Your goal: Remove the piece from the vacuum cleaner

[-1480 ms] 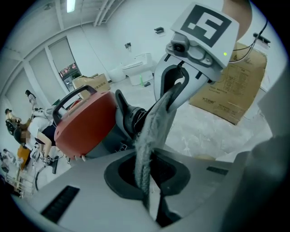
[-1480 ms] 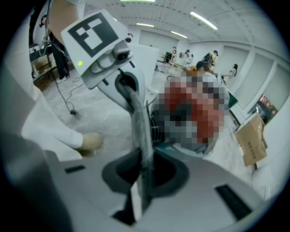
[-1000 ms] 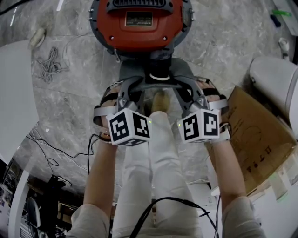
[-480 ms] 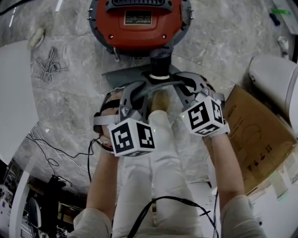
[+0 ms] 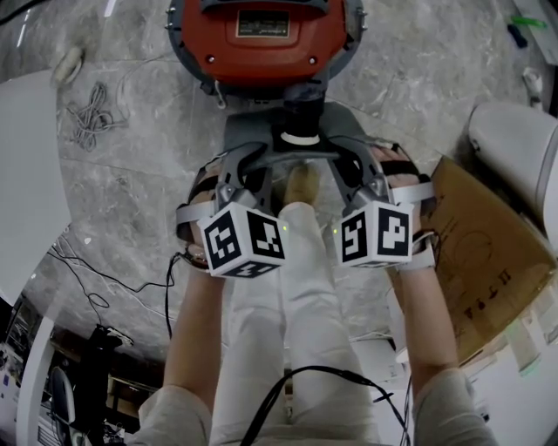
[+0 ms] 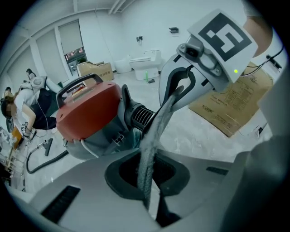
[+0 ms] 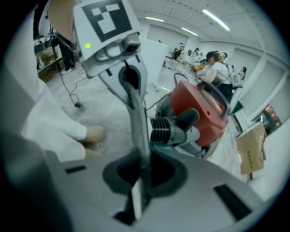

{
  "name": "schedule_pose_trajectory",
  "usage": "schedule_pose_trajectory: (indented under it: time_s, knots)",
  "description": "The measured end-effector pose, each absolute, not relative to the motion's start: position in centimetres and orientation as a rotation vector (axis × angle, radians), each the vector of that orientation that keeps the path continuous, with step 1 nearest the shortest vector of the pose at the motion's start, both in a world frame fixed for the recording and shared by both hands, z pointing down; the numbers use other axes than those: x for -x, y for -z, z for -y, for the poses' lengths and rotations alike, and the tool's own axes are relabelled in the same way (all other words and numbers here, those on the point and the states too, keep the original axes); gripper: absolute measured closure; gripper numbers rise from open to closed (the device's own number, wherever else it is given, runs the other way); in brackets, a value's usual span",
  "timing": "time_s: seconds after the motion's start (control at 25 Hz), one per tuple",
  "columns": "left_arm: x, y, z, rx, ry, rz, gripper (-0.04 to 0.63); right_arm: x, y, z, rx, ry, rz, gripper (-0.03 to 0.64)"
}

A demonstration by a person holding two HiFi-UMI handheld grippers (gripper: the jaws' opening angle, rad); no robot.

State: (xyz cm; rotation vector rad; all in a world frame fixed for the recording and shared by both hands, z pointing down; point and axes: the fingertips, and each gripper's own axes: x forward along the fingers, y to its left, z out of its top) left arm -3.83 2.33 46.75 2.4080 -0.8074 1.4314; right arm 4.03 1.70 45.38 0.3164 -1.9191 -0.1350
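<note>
The flat grey piece [image 5: 255, 132] sits just below the red vacuum cleaner [image 5: 261, 57], at its hose port. The left gripper [image 6: 146, 198] and right gripper [image 7: 138, 199] jaws each clench its edge. The vacuum's label [image 5: 262, 23] is unreadable.

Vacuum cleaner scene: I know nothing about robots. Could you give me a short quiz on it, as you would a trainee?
1. True or false: the vacuum cleaner has a red top.
2. What do the left gripper and the right gripper both clamp? A) a cable B) the flat gray piece C) a shoe
3. Fill in: the flat brown box is made of ____.

Key: 1 true; 2 B; 3 cardboard.
</note>
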Motion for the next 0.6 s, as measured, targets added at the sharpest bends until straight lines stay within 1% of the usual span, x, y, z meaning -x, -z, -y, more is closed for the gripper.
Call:
schedule_pose_trajectory:
  time_s: [0.28, 0.6]
  knots:
    - [3.6, -49.1, -2.2, -2.365, -1.405, 0.785, 0.561, -3.5, -44.6, -2.1, -0.278, 0.212, 1.896, 0.583]
    - [3.4, -48.1, -2.9, -2.350, -1.415, 0.772, 0.561, -4.1, -45.4, -2.0, -0.353, 0.055, 1.962, 0.583]
